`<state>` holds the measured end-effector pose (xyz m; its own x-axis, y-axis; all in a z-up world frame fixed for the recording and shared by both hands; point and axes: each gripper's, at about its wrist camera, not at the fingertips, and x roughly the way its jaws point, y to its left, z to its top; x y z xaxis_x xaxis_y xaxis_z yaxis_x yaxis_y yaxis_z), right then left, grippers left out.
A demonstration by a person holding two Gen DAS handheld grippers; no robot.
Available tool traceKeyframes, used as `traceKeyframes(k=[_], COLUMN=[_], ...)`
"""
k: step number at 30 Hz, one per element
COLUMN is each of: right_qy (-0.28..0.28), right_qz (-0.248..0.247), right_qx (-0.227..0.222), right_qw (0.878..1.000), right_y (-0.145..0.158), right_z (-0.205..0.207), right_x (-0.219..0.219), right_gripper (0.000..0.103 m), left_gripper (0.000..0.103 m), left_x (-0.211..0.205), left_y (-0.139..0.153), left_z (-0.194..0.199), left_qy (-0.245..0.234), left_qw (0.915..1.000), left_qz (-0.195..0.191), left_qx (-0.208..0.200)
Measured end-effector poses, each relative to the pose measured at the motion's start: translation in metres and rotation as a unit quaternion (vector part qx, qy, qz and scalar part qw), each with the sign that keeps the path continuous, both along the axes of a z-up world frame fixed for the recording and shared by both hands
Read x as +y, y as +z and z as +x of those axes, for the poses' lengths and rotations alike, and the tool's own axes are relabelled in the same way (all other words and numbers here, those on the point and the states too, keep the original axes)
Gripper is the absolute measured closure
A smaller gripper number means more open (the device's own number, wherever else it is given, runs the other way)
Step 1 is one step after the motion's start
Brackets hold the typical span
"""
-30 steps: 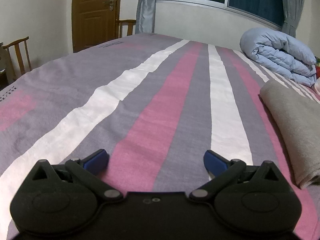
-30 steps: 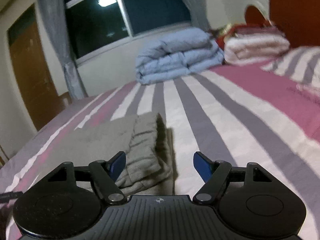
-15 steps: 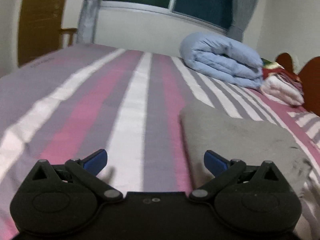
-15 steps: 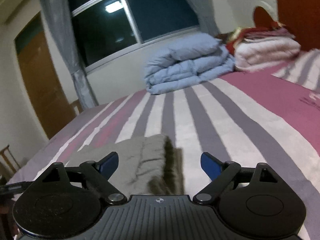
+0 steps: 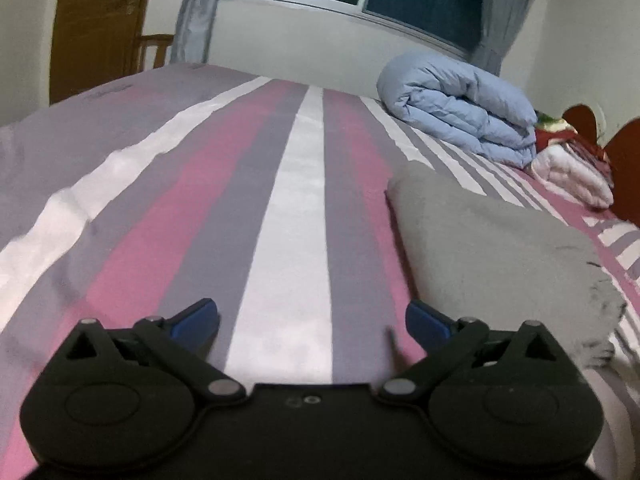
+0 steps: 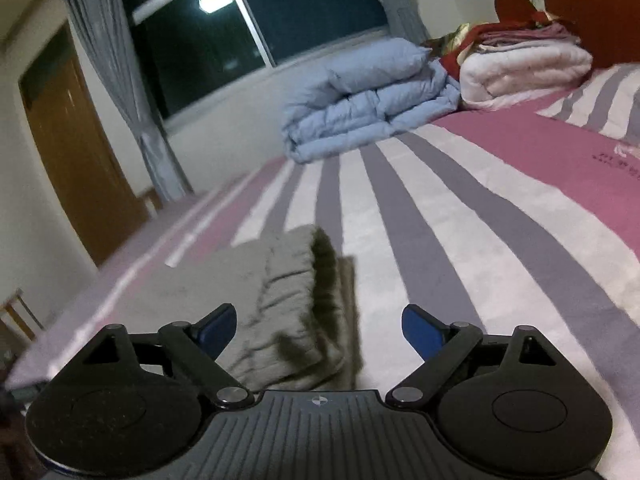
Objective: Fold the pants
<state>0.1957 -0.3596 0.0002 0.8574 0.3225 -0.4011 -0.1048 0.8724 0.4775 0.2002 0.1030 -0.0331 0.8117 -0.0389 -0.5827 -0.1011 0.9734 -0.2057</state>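
The grey pants (image 5: 492, 252) lie folded in a flat bundle on the striped bed. In the left wrist view they sit to the right of my left gripper (image 5: 312, 320), which is open and empty above the bedspread. In the right wrist view the pants (image 6: 280, 304) lie just ahead and left, their ribbed waistband end facing me. My right gripper (image 6: 318, 326) is open and empty, its left finger over the bundle's near edge.
A pink, grey and white striped bedspread (image 5: 248, 200) covers the bed. A folded light blue duvet (image 5: 460, 112) and white and red bedding (image 6: 524, 64) lie by the headboard. A wooden door (image 5: 100, 28), chair and curtained window stand beyond the bed.
Both grippers stayed open. The left wrist view swung right, then eased back left, bringing the pants into sight. The right gripper drew back and rose slightly from the bundle.
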Motion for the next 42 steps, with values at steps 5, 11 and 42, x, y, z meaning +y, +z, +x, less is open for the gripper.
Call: traceKeyframes(k=[5,11,42], right_qy=[0.0,-0.02,0.009], right_qz=[0.032,0.089,0.194], right_qx=[0.007,0.043,0.051], right_qw=[0.999,0.995,0.98], right_y=[-0.002,-0.016,-0.046], right_z=[-0.022,-0.019,0.017], right_x=[-0.001,0.004,0.03], right_gripper=[0.014,0.014,0.032], left_gripper=[0.009,0.01,0.015], left_x=[-0.009,-0.03,-0.044], left_y=[0.002,-0.004,-0.016], left_z=[-0.027,-0.03,-0.014], left_qy=[-0.014,-0.029,-0.04], left_qw=[0.9999,0.9988,0.9981], left_qz=[0.007,0.039,0.047], left_qx=[-0.003,-0.006,-0.007])
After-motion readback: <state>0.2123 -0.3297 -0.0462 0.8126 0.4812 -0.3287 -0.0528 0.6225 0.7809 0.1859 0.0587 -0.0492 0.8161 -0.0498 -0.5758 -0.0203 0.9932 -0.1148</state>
